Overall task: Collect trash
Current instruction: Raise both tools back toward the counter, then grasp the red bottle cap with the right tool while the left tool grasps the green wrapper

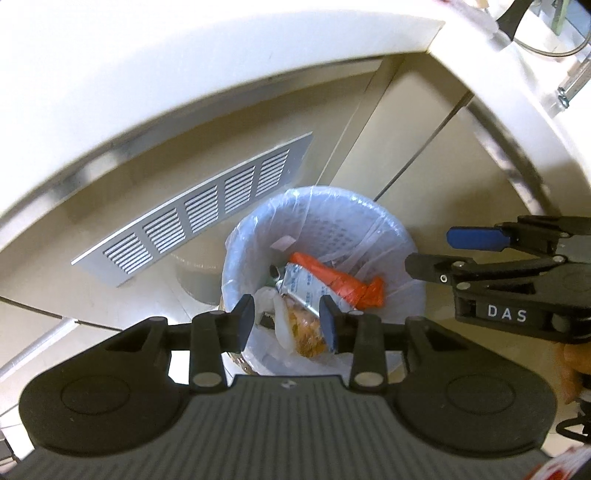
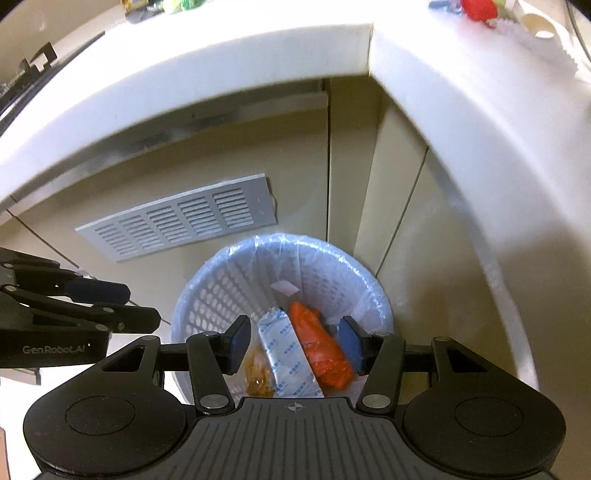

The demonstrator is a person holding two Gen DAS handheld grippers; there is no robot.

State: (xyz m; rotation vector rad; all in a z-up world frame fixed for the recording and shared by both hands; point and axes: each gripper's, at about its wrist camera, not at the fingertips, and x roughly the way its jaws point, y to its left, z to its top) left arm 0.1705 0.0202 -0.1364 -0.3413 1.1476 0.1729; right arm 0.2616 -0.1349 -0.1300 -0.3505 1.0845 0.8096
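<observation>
Both grippers point steeply down over a pale blue perforated plastic waste basket (image 2: 221, 295) lined with a clear bag, standing in the corner under a white countertop (image 2: 443, 92). Beyond and below the parted, empty fingers of the right gripper (image 2: 295, 345) lie an orange crumpled plastic wrapper (image 2: 319, 354) and a silver-white printed foil packet (image 2: 282, 354). The left gripper (image 1: 288, 319) holds its fingers narrowly apart, gripping nothing, above a brownish food scrap in clear film (image 1: 308, 332).

My own gripper bodies cover the near rim of the trash basket (image 2: 229, 266). Countertop clutter (image 2: 480, 9) beyond the basket is blurred and cropped; I can't identify it.
</observation>
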